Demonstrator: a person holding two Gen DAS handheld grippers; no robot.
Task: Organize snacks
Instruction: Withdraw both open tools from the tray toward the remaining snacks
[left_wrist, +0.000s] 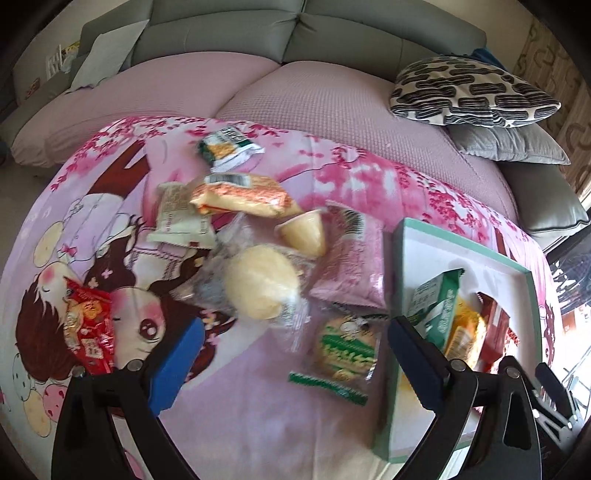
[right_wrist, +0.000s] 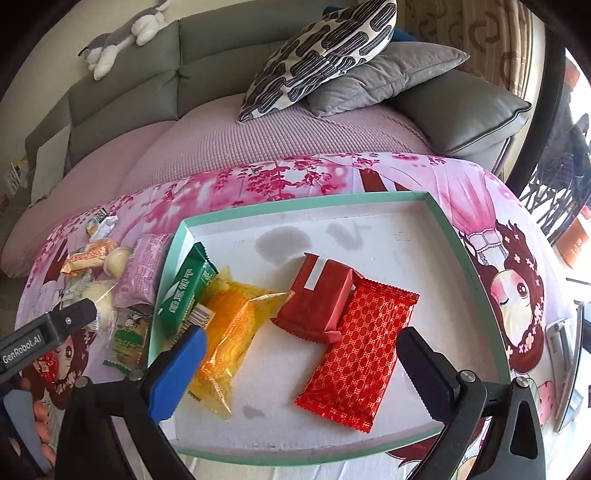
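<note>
Cartoon-print surface (left_wrist: 258, 424) is carrying piled snacks, both hand-held grippers (left_wrist: 291, 365) (right_wrist: 299, 373) hanging wide open and empty, risking snagging the bun's loose clear wrapper (left_wrist: 258, 284) or nudging the tray (right_wrist: 476, 280).

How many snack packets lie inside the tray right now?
4: green packet leaning on the tray's left wall, yellow packet beside it, red box-like pack centre, patterned red packet right.

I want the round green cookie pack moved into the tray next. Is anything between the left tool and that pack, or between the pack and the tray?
Nothing visible blocks the left tool; its open jaws hang over the cookie pack. The tray sits right beside it, with only its low green rim to clear. A green packet leans on that near edge, so set it down farther in.
</note>
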